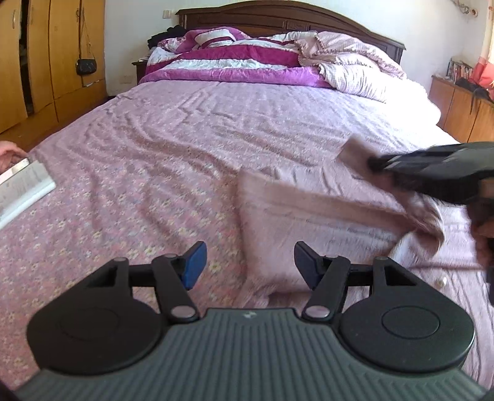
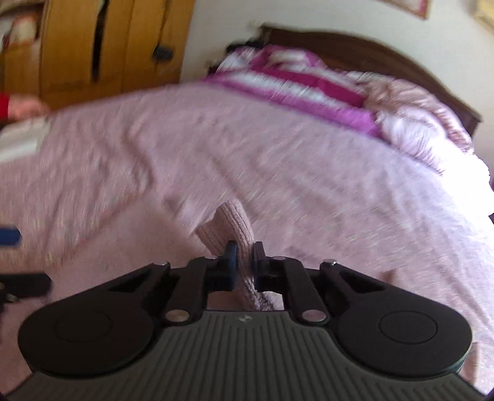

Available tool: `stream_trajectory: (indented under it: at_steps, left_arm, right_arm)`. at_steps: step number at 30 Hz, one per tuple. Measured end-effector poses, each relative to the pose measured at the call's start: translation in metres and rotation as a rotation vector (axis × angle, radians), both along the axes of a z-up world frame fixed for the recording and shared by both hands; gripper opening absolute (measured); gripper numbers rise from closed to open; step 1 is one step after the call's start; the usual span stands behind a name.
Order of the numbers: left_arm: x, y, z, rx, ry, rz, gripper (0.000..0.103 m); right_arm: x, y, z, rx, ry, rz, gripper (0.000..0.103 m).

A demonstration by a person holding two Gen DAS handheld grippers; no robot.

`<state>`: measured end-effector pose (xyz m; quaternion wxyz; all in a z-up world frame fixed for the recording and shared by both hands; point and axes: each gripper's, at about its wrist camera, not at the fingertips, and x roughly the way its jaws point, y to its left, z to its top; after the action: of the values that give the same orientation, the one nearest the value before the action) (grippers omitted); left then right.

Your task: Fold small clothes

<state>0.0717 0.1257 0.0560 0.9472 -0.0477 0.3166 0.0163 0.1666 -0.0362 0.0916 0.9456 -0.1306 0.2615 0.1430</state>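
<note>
The pale pink ribbed knit garment (image 1: 278, 216) lies on the wide bed with the pink flowered bedspread (image 1: 154, 148), toward the near right part of the bed as the left wrist view shows it. Most of its cloth rests flat on the bedspread, while one edge is lifted off the bed at the garment's right side and drawn taut.

The right gripper (image 2: 244, 257) is clenched on that lifted edge: in the right wrist view a ribbed fold of the garment (image 2: 230, 222) rises between its two black fingers, which press the cloth from both sides. In the left wrist view the same gripper (image 1: 375, 163) shows as a blurred dark shape above the garment's right part, with cloth hanging from it.

The left gripper (image 1: 250, 265) is released, its blue-padded fingers (image 1: 194, 265) spread wide and holding nothing. It hovers over the garment's near left edge; whether it touches the cloth cannot be told.

Left of the garment, at the bed's left edge, lies an open white book (image 1: 23, 185). Beyond the garment, at the head of the bed, a crumpled magenta and white striped quilt (image 1: 228, 61) is heaped against the dark wooden headboard (image 1: 278, 18)
</note>
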Motion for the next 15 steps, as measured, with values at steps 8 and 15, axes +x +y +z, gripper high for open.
stream_trajectory:
  at_steps: [8, 15]
  left_arm:
    - [0.026, -0.019, -0.011, -0.007, 0.027, -0.043, 0.064]
    - [0.031, -0.026, -0.032, 0.015, 0.09, -0.035, 0.064]
  right_arm:
    - [-0.038, -0.106, 0.058, 0.216, -0.106, -0.151, 0.01]
    - [-0.09, -0.189, 0.037, 0.309, -0.116, -0.273, 0.011]
